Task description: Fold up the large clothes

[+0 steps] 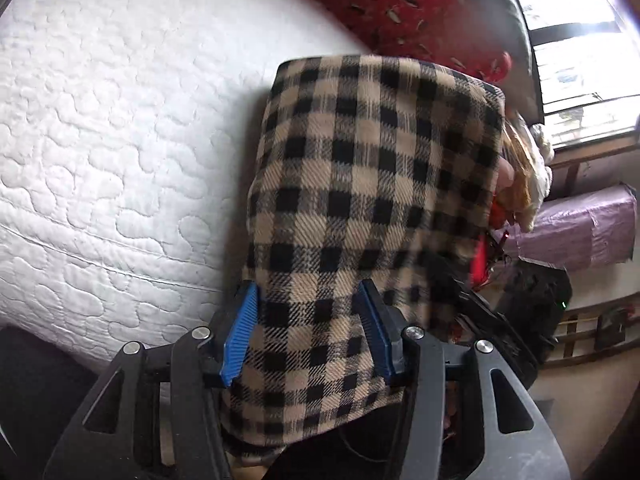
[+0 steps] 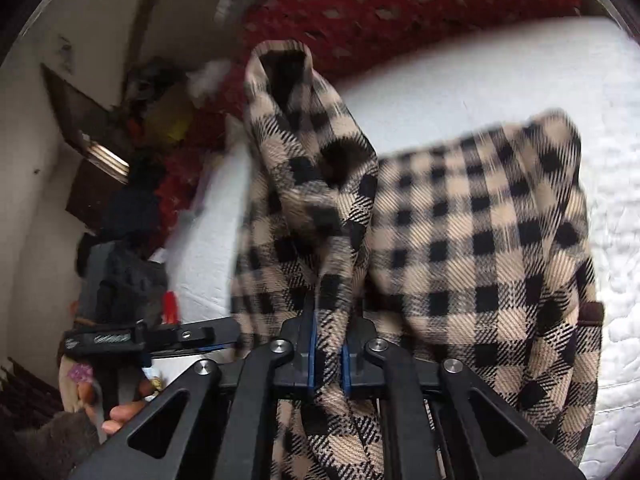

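Between the blue pads of the left gripper a wide band of the checked garment is seen, draped down over the tool; the jaws are set well apart, and whether the cloth is actually pinched cannot be told from the left wrist view. At the right gripper the jaws are drawn almost together, and a bunched fold of the same garment is clamped between the pads (the cloth passes straight through the narrow gap and hangs below it).

The garment, a beige and black check, is held up off the white quilted mattress. In the right wrist view a tube-like end of it, possibly a sleeve, is raised above the jaws with its dark opening showing, while a broader panel is spread to the right over the mattress. That view is partly blurred.

Beyond the mattress a red patterned fabric is noted. A window and a purple-wrapped object are recorded at the right of the left wrist view. At the lower left of the right wrist view a hand is seen on a black handle.
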`<state>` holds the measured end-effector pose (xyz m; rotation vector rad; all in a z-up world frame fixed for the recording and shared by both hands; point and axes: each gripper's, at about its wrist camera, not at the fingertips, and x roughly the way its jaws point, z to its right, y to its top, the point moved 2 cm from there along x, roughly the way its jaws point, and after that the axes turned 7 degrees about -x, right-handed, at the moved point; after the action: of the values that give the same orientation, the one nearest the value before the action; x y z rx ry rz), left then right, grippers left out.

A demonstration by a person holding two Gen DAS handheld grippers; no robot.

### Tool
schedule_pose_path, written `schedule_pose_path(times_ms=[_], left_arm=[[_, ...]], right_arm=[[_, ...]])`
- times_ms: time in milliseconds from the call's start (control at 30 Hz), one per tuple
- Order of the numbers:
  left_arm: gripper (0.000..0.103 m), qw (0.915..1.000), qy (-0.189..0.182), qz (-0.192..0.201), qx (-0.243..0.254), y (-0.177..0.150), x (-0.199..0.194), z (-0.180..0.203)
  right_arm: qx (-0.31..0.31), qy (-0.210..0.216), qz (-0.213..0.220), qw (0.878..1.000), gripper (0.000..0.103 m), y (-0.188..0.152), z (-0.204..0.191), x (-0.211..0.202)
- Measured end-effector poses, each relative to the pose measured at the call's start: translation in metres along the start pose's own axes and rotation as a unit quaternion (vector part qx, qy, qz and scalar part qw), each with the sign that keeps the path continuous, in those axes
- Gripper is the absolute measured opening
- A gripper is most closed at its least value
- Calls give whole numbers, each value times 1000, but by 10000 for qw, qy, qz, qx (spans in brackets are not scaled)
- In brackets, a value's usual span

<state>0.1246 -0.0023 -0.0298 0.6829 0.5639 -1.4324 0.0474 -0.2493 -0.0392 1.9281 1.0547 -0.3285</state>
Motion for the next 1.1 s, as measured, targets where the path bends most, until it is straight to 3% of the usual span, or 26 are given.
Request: schedule_pose_path(times_ms=[100, 200, 333, 467, 533, 567, 600, 633, 667, 800, 833, 867, 900, 933, 1000, 1100], left_arm=[[49, 9997, -104, -85, 195, -6, 1, 10], [51, 9984, 223, -265, 455, -15, 21, 21], [51, 9941, 606, -359, 822, -28, 36, 31], [51, 9959, 466, -202, 749, -19, 26, 36], [51, 9966, 481, -190, 646, -16, 24, 29], [51, 9969, 464, -210, 605, -18, 27, 27], [51, 9973, 443, -243, 538, -20, 29, 24], [51, 9974, 442, -275, 493, -21, 32, 24], [51, 9972, 475, -290, 503, -22, 35, 25], [51, 9962, 565, -275, 606, -24, 34, 33], [51, 9965, 541, -273, 568, -24, 32, 34], [51, 9972, 483, -233, 517, -21, 26, 35], [51, 9976, 451, -164, 508, -20, 22, 38], [51, 9977, 428, -67, 520, -19, 16, 41], [51, 9972, 385, 214, 599, -15, 1, 48], [59, 9956, 469, 417, 689, -12, -1, 59]], right_arm=[[23, 48, 442, 9990, 4, -5, -1, -44], [421, -239, 632, 9968, 3, -20, 30, -73], [1285, -584, 460, 9889, 3, -55, 90, -78], [1486, -555, 324, 9868, 6, -58, 100, -72], [1304, -354, 543, 9893, 12, -42, 89, -80], [1195, -327, 692, 9899, 24, -35, 83, -84], [1110, -306, 788, 9902, 37, -27, 78, -82], [1051, -298, 848, 9904, 66, -19, 76, -82], [1018, -384, 892, 9901, 73, -11, 76, -79], [999, -401, 592, 9924, 72, 9, 76, -32], [974, -506, 429, 9930, 67, 11, 77, -20], [929, -570, 296, 9936, 30, 11, 77, -11], [884, -343, 184, 9953, 3, 11, 73, -1], [853, -129, 147, 9962, 5, 9, 68, -1], [474, 78, 516, 9975, 4, 12, 45, -22], [238, 5, 858, 9960, 4, 22, 30, -58]])
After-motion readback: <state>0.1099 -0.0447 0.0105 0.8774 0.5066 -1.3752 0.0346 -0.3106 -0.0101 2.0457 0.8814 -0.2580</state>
